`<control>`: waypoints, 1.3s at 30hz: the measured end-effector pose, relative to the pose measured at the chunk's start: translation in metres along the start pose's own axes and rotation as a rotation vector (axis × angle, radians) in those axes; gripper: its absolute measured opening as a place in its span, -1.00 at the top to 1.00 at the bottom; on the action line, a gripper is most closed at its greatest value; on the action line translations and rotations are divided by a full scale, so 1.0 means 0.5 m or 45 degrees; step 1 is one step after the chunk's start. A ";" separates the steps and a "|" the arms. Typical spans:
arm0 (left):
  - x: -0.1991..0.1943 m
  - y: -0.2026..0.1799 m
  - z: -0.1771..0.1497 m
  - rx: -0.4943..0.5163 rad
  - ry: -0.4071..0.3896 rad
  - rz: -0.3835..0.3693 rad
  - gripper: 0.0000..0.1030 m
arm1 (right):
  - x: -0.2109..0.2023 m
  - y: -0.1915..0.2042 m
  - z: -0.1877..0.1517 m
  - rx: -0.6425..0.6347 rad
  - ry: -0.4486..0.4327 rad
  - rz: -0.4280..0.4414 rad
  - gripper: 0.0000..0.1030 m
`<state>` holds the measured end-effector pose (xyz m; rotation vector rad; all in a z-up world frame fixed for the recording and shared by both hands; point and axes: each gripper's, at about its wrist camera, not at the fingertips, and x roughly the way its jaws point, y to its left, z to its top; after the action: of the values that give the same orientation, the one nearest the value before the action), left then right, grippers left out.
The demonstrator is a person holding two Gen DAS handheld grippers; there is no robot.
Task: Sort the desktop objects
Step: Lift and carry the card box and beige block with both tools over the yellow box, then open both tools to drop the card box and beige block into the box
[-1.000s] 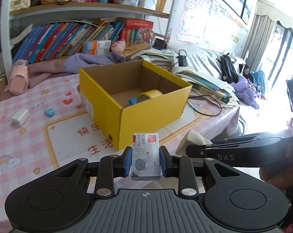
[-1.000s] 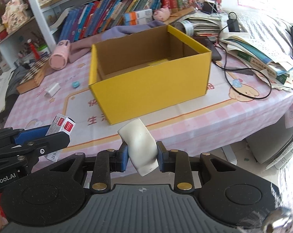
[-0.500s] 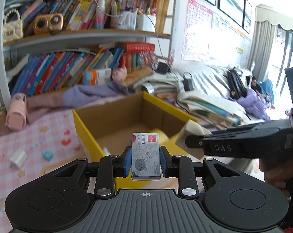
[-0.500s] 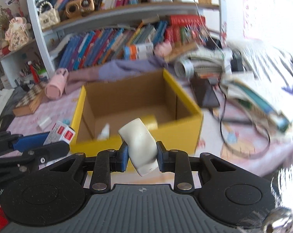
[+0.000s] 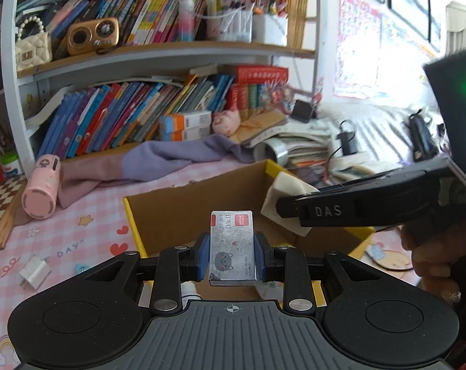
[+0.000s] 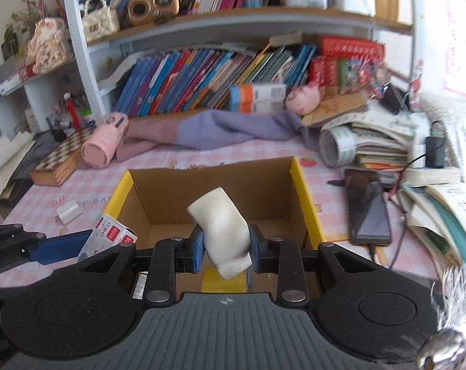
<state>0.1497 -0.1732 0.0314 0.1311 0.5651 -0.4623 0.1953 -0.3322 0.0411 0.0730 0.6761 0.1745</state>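
Our left gripper (image 5: 232, 256) was clamped on the staple box (image 5: 232, 248), long axis upright, and our right gripper (image 6: 223, 245) pinched the white eraser-like block (image 6: 222, 234) (its identity was unclear). Both hung over the open yellow box (image 6: 305, 203), which lay directly below, so release seemed next.

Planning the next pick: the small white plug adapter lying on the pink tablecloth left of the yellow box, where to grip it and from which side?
Come from above. The white plug adapter lies flat on the tablecloth, apart from the yellow box, with nothing touching it. Pinch across its narrower width at mid-body, probably away from the prong end. Both grippers are full now: left gripper holds the staple box, right gripper the white block.
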 end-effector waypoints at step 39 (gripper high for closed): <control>0.147 -0.013 -0.009 0.033 0.317 0.113 0.01 | 0.196 -0.026 0.032 -0.041 0.276 0.175 0.01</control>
<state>0.1993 -0.2059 -0.0123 0.2398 0.7942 -0.3690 0.2821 -0.3268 -0.0083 0.0703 0.8845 0.3290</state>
